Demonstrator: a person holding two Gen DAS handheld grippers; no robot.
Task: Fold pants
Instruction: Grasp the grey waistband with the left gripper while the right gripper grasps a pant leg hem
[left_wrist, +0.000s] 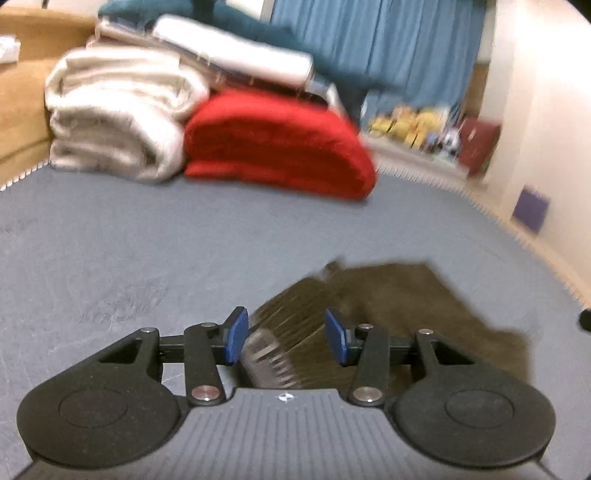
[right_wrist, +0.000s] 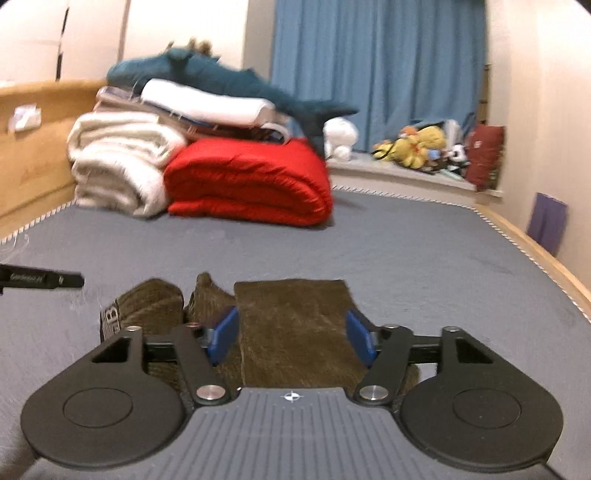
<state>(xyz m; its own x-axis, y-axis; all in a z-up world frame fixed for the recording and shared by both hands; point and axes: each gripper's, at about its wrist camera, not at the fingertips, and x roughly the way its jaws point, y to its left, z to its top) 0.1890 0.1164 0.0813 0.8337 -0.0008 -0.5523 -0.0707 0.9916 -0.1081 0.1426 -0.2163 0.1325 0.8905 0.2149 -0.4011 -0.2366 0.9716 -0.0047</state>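
Pants: as they lie on the grey mattress (right_wrist: 406, 240), the brown pants (right_wrist: 295, 325) sit at its near end, well apart from the red quilt (right_wrist: 251, 181) — already doubled over, by the look of the stacked layers.
Left jaws: my left gripper (left_wrist: 287, 338) stands about half open; the waistband (left_wrist: 269, 354) lies between the blue pads (left_wrist: 236, 334), but I see gaps on both sides, so I judge nothing is gripped.
Right jaws: my right gripper (right_wrist: 291, 338) stands wider, over the flat folded leg panel, the pads clear of the cloth as far as I can tell.
Handling: soft, light, limp fabric, I'd say — it will sag and drape when lifted and slide little on the mattress; the ribbed waistband looks thicker and firmer.
Where to hold: I'd pinch the waistband with the left and the folded edge nearest the red quilt with the right, taking all layers together so none slips out.
Hidden: both gripper bodies cover the near part of the pants, so the cuffs and the near fold are unseen.
Hard to make out: the left wrist view is smeared; the lettering on the waistband label (right_wrist: 110, 317) is unreadable; whether the pads graze cloth below them I cannot tell.
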